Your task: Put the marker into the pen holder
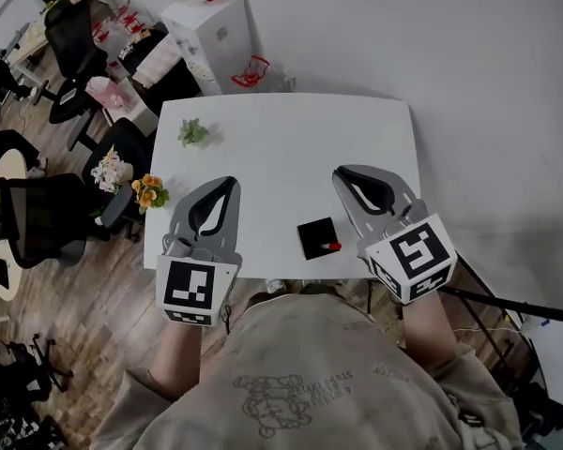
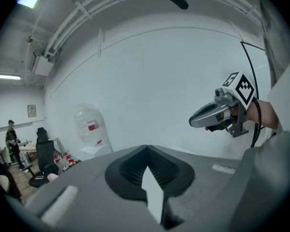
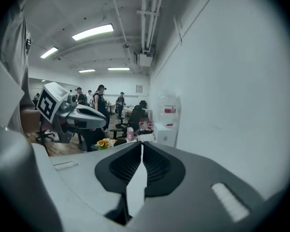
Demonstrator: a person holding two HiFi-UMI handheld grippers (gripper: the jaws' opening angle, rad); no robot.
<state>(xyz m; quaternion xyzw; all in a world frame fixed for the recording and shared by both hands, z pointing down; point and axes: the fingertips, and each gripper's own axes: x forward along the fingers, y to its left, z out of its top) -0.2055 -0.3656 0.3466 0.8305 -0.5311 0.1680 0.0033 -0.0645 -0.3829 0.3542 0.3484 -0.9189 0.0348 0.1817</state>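
Observation:
In the head view a black square pen holder point(image 1: 314, 236) stands near the front edge of the white table point(image 1: 281, 148). A red marker tip point(image 1: 333, 246) shows at its right side. My left gripper point(image 1: 232, 182) hovers to the left of the holder, shut and empty. Just right of the holder is my right gripper point(image 1: 341, 172), also shut with nothing in it. Both are raised and point at the far wall, so the gripper views miss the table. The left gripper view shows shut jaws and the right gripper point(image 2: 215, 115). The right gripper view shows the left gripper point(image 3: 82, 114).
A small green plant point(image 1: 192, 132) sits on the table's far left. Orange flowers point(image 1: 149, 193) and office chairs point(image 1: 38, 218) stand left of the table. White boxes point(image 1: 212, 31) lie beyond it. A black rod point(image 1: 507, 303) runs along the floor at right.

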